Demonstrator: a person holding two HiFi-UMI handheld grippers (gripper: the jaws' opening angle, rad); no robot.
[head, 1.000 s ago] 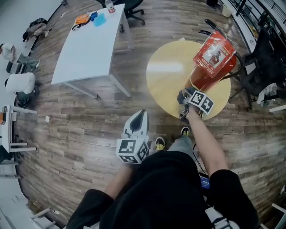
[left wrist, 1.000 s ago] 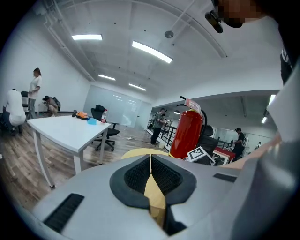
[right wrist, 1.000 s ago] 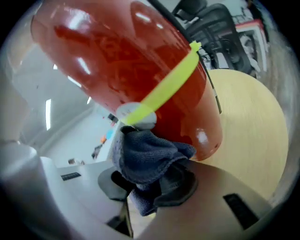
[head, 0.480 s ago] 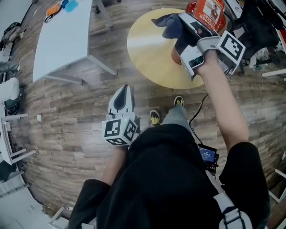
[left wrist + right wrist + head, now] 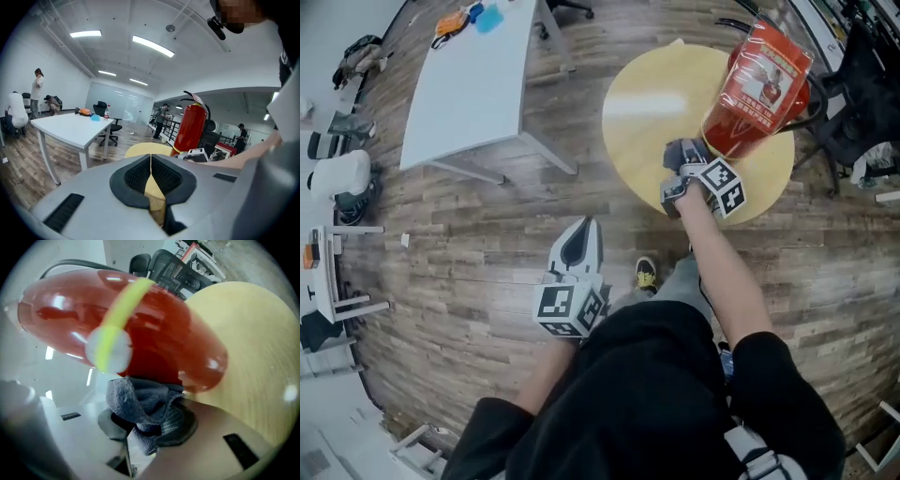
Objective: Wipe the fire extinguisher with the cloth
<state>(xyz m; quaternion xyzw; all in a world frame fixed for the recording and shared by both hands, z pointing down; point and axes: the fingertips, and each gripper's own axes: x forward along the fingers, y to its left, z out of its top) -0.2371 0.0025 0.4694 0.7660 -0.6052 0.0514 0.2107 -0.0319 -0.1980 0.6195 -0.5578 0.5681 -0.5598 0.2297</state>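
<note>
I see fire extinguisher (image 5: 154, 333) shell glossy red, smooth, bright highlights. Grey cloth (image 5: 136, 401) fuzzy, woven. Round tabletop (image 5: 253, 343) pale wood, smooth satin. Matt wood-plank floor (image 5: 469, 253). Matt grey plastic left gripper (image 5: 150, 174), fingers (image 5: 133, 177) black, ribbed.

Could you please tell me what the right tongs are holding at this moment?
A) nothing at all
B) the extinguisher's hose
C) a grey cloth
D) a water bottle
C: the right gripper view shows the right tongs shut on a bunched grey cloth, just in front of the red fire extinguisher.
</note>
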